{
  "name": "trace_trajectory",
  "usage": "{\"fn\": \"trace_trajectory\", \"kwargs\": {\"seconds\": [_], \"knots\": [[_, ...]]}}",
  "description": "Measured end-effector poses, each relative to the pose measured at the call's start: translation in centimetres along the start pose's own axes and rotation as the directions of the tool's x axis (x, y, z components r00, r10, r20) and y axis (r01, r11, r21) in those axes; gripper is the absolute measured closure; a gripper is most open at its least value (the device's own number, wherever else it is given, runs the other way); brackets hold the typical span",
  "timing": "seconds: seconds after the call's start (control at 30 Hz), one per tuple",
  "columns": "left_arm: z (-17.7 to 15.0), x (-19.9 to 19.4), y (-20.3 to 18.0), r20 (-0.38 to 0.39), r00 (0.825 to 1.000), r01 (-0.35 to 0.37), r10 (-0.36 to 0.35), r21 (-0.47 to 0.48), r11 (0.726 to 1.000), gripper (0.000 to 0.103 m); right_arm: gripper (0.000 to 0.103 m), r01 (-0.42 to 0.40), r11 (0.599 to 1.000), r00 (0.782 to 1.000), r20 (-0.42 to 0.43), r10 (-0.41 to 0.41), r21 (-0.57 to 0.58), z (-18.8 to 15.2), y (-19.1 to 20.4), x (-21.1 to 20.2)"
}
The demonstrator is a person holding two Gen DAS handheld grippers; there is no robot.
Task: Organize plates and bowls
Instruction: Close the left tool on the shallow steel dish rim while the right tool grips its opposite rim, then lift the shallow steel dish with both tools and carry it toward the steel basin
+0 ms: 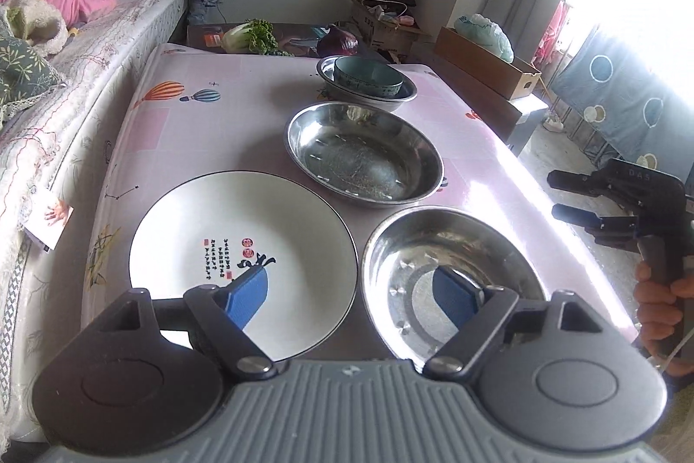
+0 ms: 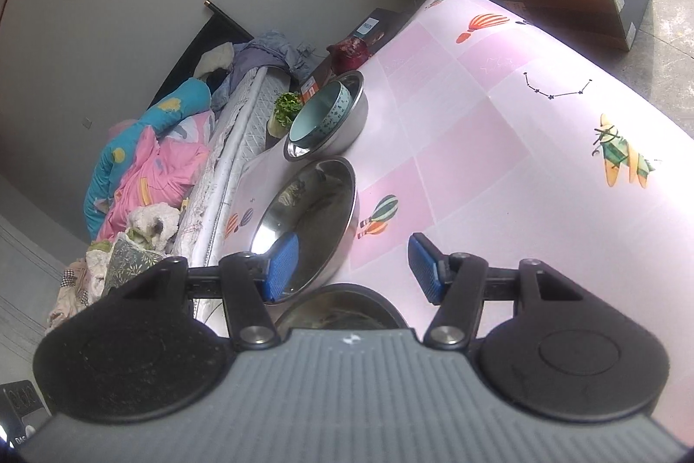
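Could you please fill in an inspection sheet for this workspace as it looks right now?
Surface: table under a pink balloon-print cover, bright glare along one edge.
Job's things: white plate; near steel bowl beside it; middle steel bowl; teal bowl nested in the far steel bowl.
Clutter: leafy greens and red cabbage beyond the table's far end.
Grippers: left gripper open and empty over the plate and near bowl; right gripper open and empty.
Cables: thin white cord by the person's hand.
Surroundings: bed piled with bedding, cardboard boxes, curtain.
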State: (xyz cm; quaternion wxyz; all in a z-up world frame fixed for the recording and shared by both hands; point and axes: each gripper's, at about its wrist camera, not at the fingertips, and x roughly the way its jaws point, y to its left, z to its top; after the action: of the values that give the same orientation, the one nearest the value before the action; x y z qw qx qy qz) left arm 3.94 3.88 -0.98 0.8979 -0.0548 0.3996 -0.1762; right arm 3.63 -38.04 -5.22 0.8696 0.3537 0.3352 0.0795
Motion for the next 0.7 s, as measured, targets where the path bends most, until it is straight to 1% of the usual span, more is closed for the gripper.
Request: {"fn": "trace_trajectory", "kwargs": {"seconds": [0.07,0.17,0.3,0.33,0.43,0.5,0.53,0.57,0.6,0.63,0.7], "knots": [[-1.0,0.6,-0.6,-0.032,0.999,0.027,-0.026,0.017,0.999,0.024,0.047,0.015,1.000,1.000,-0.023,-0.015,0.009,-0.9,-0.6,0.1],[-2.3,1.5,-1.7,-0.059,0.998,0.023,-0.020,0.040,0.999,0.026,0.047,0.039,0.999,0.998,-0.055,-0.039,-0.001,-2.1,-1.0,0.5],[-3.3,2.8,-2.7,-0.100,0.995,0.025,-0.020,0.041,0.999,0.034,0.047,0.055,0.998,0.994,-0.091,-0.057,-0.019,-3.2,-1.0,1.3],[-3.5,3.2,-2.9,-0.110,0.994,0.022,-0.017,0.043,0.999,0.036,0.047,0.056,0.998,0.994,-0.097,-0.058,-0.024,-3.5,-0.9,1.5],[-3.8,4.0,-3.7,-0.111,0.993,-0.022,0.031,0.080,0.997,0.043,0.047,0.052,0.998,0.992,-0.112,-0.055,-0.029,-4.1,-1.0,2.1],[-3.9,4.6,-3.8,-0.125,0.991,-0.032,0.043,0.083,0.996,0.052,0.047,0.050,0.998,0.991,-0.120,-0.054,-0.035,-4.3,-1.0,2.4],[-4.0,4.8,-3.9,-0.130,0.991,-0.033,0.043,0.077,0.997,0.053,0.047,0.049,0.998,0.991,-0.124,-0.053,-0.039,-4.3,-1.0,2.6],[-4.0,5.1,-3.9,-0.135,0.990,-0.035,0.044,0.071,0.997,0.059,0.049,0.047,0.998,0.991,-0.125,-0.052,-0.041,-4.4,-0.9,2.7],[-4.0,5.4,-4.0,-0.144,0.989,-0.035,0.044,0.069,0.997,0.067,0.051,0.045,0.998,0.991,-0.125,-0.050,-0.041,-4.3,-0.9,2.7],[-4.0,5.6,-4.0,-0.150,0.988,-0.034,0.044,0.070,0.997,0.070,0.052,0.044,0.998,0.991,-0.128,-0.049,-0.044,-4.3,-1.0,2.8],[-4.1,6.1,-4.2,-0.165,0.985,-0.033,0.045,0.071,0.997,0.075,0.061,0.041,0.998,0.989,-0.140,-0.047,-0.047,-4.3,-1.1,3.1]]}}
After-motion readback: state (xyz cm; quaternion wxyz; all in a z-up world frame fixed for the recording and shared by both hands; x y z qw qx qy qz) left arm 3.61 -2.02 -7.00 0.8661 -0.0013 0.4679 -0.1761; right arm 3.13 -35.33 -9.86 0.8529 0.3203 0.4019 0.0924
